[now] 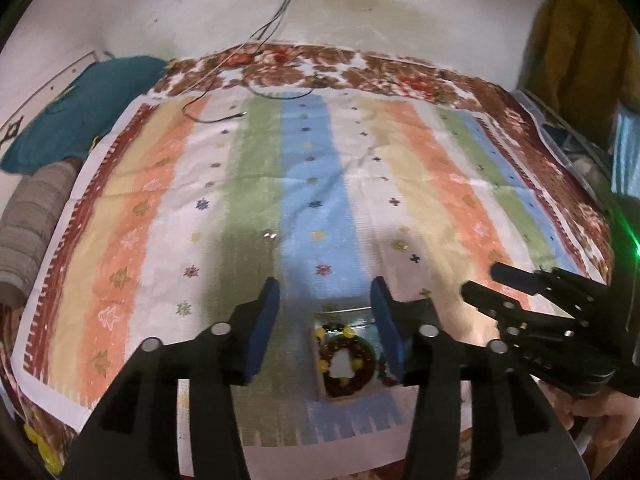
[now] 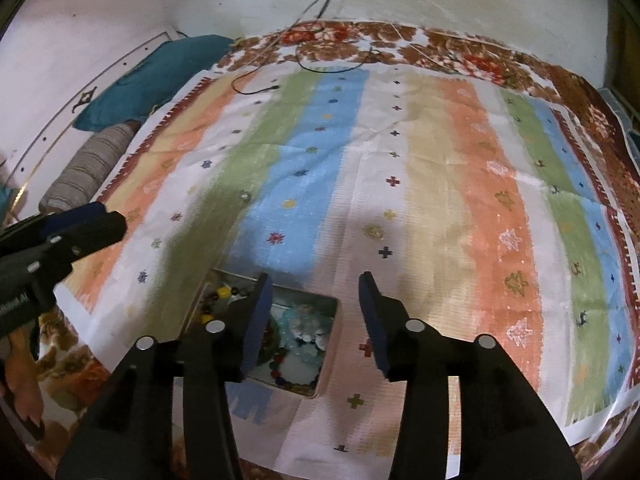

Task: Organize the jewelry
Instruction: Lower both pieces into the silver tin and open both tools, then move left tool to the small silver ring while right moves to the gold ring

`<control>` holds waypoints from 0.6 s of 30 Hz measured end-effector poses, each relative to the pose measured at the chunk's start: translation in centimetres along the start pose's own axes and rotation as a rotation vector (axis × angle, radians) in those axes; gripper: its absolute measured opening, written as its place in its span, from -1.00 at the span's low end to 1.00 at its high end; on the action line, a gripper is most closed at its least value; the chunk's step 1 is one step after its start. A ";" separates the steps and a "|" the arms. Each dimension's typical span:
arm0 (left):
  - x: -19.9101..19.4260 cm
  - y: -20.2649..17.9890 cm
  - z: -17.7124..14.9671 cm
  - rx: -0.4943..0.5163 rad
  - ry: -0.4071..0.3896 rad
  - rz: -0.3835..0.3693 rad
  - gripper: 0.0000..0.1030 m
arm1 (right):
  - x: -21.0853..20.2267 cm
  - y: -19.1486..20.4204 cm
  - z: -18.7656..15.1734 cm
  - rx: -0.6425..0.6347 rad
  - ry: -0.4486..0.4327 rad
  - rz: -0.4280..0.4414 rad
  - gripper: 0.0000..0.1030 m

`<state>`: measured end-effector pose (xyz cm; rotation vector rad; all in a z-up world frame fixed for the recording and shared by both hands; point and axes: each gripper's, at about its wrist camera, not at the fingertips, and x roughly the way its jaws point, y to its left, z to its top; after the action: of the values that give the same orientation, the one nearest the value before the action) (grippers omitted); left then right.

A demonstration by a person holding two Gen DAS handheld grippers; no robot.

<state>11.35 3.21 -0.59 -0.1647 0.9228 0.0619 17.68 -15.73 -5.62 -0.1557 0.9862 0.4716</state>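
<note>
A small metal-rimmed jewelry box (image 1: 340, 314) (image 2: 316, 300) lies on the striped cloth (image 1: 256, 184) near its front edge. Inside are a dark red bead bracelet (image 1: 348, 364) with yellow beads and a white charm, plus pale blue and multicoloured beads (image 2: 304, 332). A small shiny piece (image 1: 271, 235) (image 2: 243, 196) and a gold piece (image 1: 399, 245) (image 2: 375, 232) lie loose on the cloth farther back. My left gripper (image 1: 325, 284) hangs open just over the box, nothing between its blue pads. My right gripper (image 2: 315, 278) (image 1: 480, 278) is open too, over the box's right edge.
A teal pillow (image 1: 80, 108) and a grey striped roll (image 1: 32, 216) lie off the cloth's left side. A black cable (image 1: 216, 116) trails from the wall onto the far edge. A mustard garment (image 1: 580, 40) hangs at the right. A hand (image 2: 24, 384) holds the left gripper.
</note>
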 end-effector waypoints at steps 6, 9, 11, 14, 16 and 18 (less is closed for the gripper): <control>1.1 0.5 0.6 -0.012 0.022 0.029 0.35 | 0.4 -0.6 0.6 0.017 0.003 -0.021 0.17; 1.5 0.2 0.9 0.008 0.013 0.052 0.55 | 0.8 -1.0 0.9 0.021 0.009 -0.037 0.26; 1.7 0.2 1.0 0.018 0.016 0.062 0.60 | 1.1 -1.2 1.2 0.025 0.012 -0.047 0.30; 2.3 0.6 1.4 0.020 0.011 0.098 0.70 | 1.8 -1.4 1.6 0.025 0.023 -0.054 0.35; 2.9 1.3 1.8 0.009 0.018 0.111 0.78 | 2.1 -1.5 1.9 0.020 0.029 -0.061 0.43; 3.9 2.0 2.1 -0.016 0.040 0.109 0.78 | 2.5 -1.5 2.1 0.015 0.029 -0.071 0.49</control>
<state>15.08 5.50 -2.65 -0.1310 0.9713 0.1673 21.12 -15.58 -6.64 -0.1837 1.0095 0.3982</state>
